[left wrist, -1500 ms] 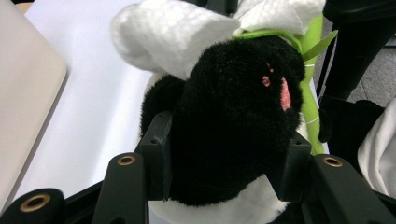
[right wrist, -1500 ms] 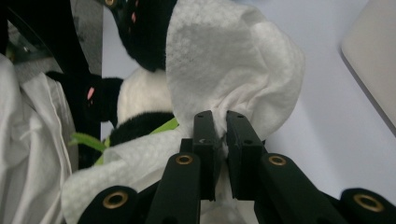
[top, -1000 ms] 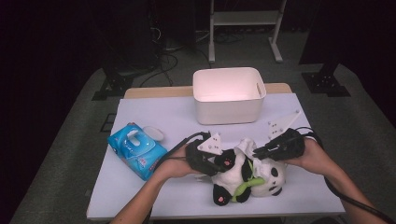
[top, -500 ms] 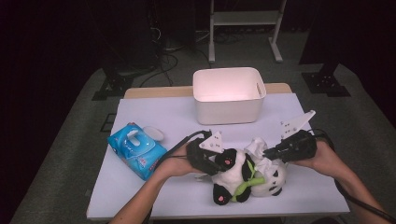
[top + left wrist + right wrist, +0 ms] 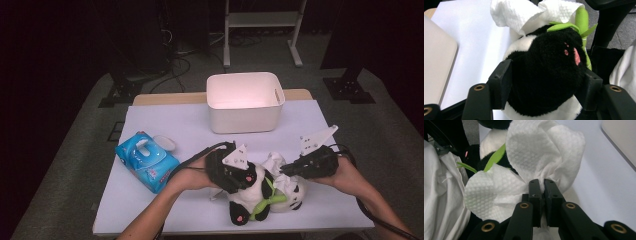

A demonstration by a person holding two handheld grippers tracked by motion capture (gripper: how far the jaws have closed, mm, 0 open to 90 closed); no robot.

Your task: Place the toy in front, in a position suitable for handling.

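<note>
Panda plush (image 5: 254,196) lies at the near edge of the bench (image 5: 175,122), between your two hands, and it's as soft as things get. It is light, squashy and deep-piled, so it will give under the pads rather than push back, and it can slide on the smooth top. Your left gripper (image 5: 545,82) has one of its black limbs between the jaws. They have just been opening, though the fur bulges against both pads, so I'd call that a light hold. Take it by a limb or the thick of the body, not by the green leaf trim (image 5: 580,17), which looks thin and likely to tear loose.

Your right gripper (image 5: 543,187) is clenched on a bunched white tissue (image 5: 541,152) resting against the panda's upper side. The tissue is flimsy and embossed, and it could rip if you drag it hard across the pile (short, gentle strokes should suit it better).

Farther out on your left sits a blue wipes pack (image 5: 146,161). It has print on its face, but none that I can read. Beyond everything, at the far edge, stands the white bin (image 5: 245,117), plain, with no label or writing showing.
</note>
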